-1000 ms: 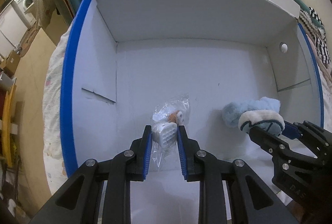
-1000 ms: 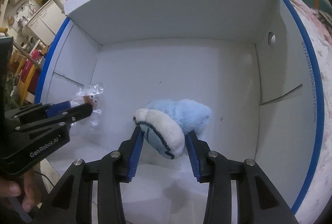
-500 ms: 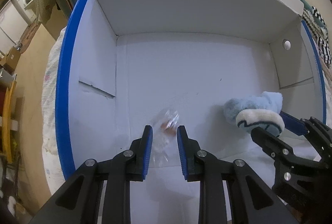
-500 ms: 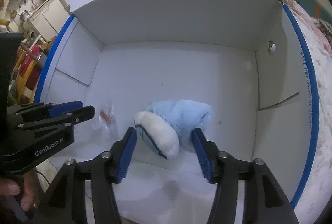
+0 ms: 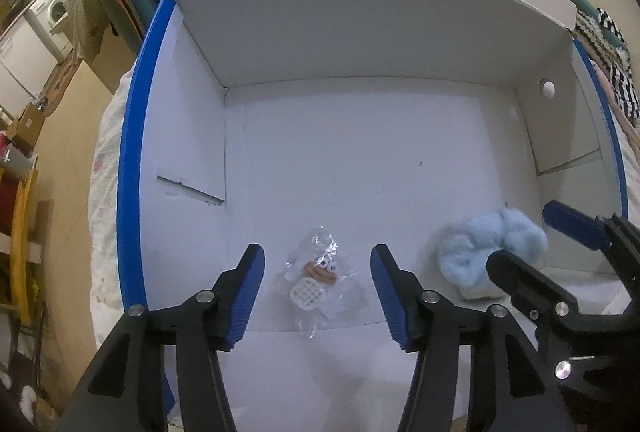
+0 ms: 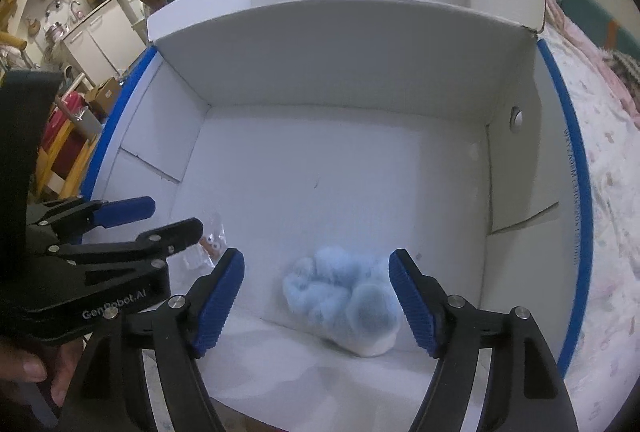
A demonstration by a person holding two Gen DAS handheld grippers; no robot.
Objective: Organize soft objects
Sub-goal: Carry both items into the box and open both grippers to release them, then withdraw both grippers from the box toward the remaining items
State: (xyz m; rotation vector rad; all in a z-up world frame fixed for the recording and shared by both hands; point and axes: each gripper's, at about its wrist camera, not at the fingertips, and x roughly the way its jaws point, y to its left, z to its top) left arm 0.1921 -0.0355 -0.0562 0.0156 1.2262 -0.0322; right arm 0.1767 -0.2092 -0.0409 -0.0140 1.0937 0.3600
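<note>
A white cardboard box (image 5: 360, 44) with blue-taped edges lies open below both grippers. On its floor rests a small toy in a clear plastic bag (image 5: 316, 282), free between the widening jaws of my left gripper (image 5: 318, 272), whose pads do not touch it. A fluffy light-blue plush (image 6: 340, 302) lies on the box floor to the right. My right gripper (image 6: 316, 282) hangs over it, jaws opening, pads clear of the plush. The plush (image 5: 488, 252) and right gripper (image 5: 532, 244) show at the right of the left wrist view; the left gripper (image 6: 160, 218) and bag (image 6: 210, 242) show at the right wrist view's left.
The box (image 6: 340, 72) stands on a bed with a pale patterned cover (image 6: 608, 152). Its walls rise on the left, far and right sides. A hand (image 6: 36, 368) holds the left gripper's handle. Shelves and cabinets (image 6: 80, 12) stand off to the left.
Both grippers have opened. The bagged toy has dropped from the left jaws onto the box floor, and the blue plush has dropped from the right jaws and lies below them.
</note>
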